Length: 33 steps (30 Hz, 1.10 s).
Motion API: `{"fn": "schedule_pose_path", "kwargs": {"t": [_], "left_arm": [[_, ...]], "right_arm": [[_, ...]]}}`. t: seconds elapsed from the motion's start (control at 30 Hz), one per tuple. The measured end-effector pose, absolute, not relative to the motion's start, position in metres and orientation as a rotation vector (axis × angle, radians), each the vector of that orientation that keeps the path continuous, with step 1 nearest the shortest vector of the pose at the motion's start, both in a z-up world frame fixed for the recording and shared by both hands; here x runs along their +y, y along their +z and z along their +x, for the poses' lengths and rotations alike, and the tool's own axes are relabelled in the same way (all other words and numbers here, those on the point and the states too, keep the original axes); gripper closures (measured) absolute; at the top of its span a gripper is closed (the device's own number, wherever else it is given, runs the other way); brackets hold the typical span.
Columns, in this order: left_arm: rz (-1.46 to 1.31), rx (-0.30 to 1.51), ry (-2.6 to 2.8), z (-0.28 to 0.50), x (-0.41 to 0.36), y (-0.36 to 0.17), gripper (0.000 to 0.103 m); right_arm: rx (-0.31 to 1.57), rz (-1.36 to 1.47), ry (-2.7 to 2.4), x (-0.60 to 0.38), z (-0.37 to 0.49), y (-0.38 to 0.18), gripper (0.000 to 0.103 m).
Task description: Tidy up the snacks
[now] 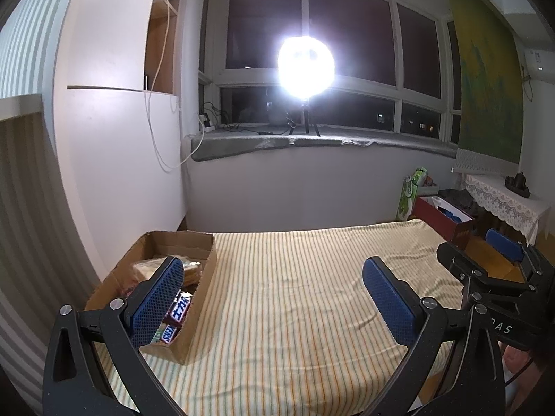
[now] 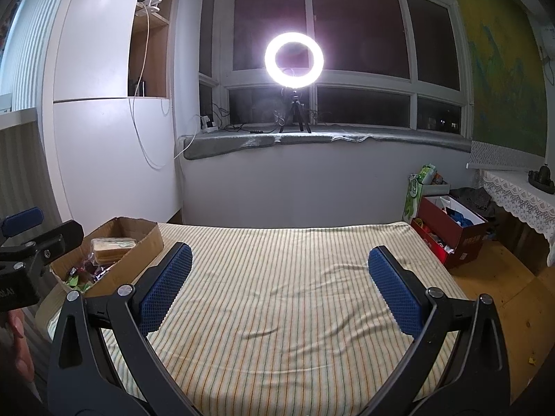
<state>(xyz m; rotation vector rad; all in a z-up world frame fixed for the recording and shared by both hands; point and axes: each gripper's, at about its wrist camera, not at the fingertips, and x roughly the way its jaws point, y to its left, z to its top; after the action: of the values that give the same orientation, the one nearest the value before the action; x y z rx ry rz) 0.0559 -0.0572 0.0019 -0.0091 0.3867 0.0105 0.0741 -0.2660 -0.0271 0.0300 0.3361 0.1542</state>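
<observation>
**Both grippers released over the striped bed**

While you hold both tools above the striped bed (image 2: 277, 298), each gripper stands spread wide with nothing between its blue pads. Your left gripper (image 1: 274, 298) has its left pad overlapping the one cardboard box (image 1: 204, 277), which sits just beside it at the bed's left edge. Inside, you can count two brown snack bars (image 1: 180, 312) with white lettering near the front, and a clear packet of pale biscuits (image 2: 111, 248) farther back; other wrappers are too jumbled to count. Your right gripper (image 2: 279, 287) hangs over bare sheet, the box well off to its left. One ring light (image 2: 294, 60) glows straight ahead of both grippers.
</observation>
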Motion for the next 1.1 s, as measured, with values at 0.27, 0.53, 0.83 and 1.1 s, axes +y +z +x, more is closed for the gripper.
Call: {"fn": "schedule_pose_path", "kwargs": {"t": [0.27,0.53,0.83,1.1], "left_arm": [[-0.012,0.387,0.010,0.0544,-0.0577,0.0023,0.001],[-0.015,0.390,0.012,0.0551,-0.0578,0.0013,0.001],[-0.018,0.391,0.013,0.0554,-0.0571,0.0004,0.001],[-0.018,0.389,0.015,0.0539,-0.0572,0.0014,0.001]], "right_arm": [[0.336,0.030,0.154,-0.2659,0.0738,-0.0272,0.000],[0.338,0.028,0.151,-0.2643,0.0728,-0.0270,0.000],[0.340,0.028,0.152,-0.2635,0.0720,-0.0265,0.000],[0.341,0.028,0.152,-0.2634,0.0722,-0.0266,0.000]]}}
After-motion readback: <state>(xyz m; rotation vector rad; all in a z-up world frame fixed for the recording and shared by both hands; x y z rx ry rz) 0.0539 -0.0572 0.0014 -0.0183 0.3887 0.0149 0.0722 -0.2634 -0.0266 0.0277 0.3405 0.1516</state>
